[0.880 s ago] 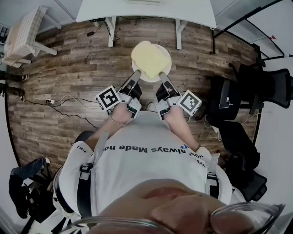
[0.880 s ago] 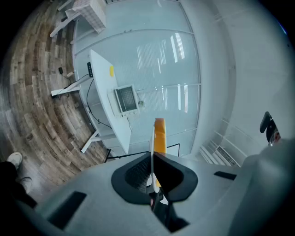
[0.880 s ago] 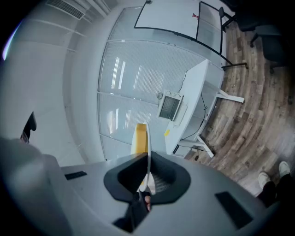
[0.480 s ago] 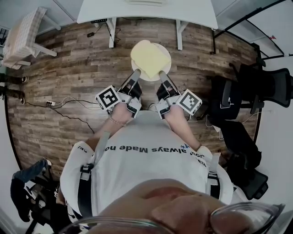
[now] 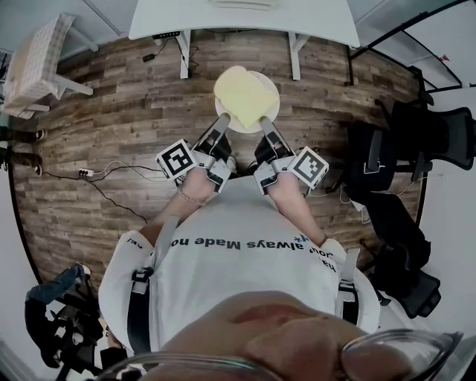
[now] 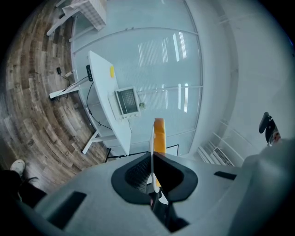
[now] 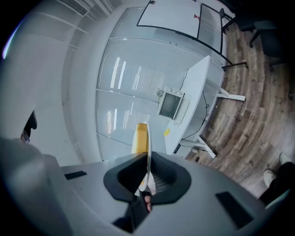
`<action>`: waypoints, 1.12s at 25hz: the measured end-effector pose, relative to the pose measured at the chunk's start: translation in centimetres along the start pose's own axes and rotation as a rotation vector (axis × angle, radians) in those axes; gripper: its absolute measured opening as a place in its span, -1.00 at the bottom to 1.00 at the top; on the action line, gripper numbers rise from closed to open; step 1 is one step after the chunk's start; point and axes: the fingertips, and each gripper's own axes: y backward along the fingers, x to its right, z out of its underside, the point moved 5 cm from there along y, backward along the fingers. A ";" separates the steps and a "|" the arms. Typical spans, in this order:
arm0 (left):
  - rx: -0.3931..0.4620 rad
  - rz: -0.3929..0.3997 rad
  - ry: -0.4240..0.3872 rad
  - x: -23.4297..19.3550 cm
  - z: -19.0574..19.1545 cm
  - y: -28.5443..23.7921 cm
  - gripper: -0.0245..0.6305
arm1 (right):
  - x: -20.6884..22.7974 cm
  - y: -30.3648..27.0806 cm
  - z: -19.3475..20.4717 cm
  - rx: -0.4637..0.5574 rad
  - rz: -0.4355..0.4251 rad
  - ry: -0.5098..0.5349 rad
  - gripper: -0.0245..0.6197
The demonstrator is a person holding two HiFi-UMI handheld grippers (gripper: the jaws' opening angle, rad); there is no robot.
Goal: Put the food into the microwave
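A white plate (image 5: 262,83) carries a flat yellow piece of food (image 5: 244,97) above the wood floor in the head view. My left gripper (image 5: 222,117) is shut on the plate's near left rim, my right gripper (image 5: 263,120) on its near right rim. In the left gripper view the plate (image 6: 151,138) shows edge-on between the jaws, with the food (image 6: 159,133) beside it. The right gripper view shows the same plate (image 7: 148,143) and food (image 7: 139,136). The microwave (image 6: 126,101) (image 7: 171,105) sits on a white table (image 5: 186,18) ahead.
Black office chairs (image 5: 387,149) stand at the right. A chair with a checked cover (image 5: 33,63) is at the far left. Cables and a power strip (image 5: 85,171) lie on the floor. A glass wall rises behind the table (image 6: 99,78).
Both grippers keep their hold on the plate, in nearly the same place in view. The floor and furniture have shifted slightly as the person moves.
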 end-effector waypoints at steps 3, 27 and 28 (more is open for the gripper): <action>-0.018 -0.014 -0.022 -0.4 -0.3 0.2 -0.87 | 0.1 0.0 0.3 0.002 0.003 -0.004 -0.85; -0.018 -0.043 -0.022 -2.0 -3.4 -10.8 -0.87 | 2.9 -6.1 -9.5 0.005 -0.002 -0.022 -0.85; -0.016 -0.032 -0.015 -1.9 -3.5 -11.9 -0.87 | 3.1 -6.5 -10.3 0.006 -0.004 -0.022 -0.85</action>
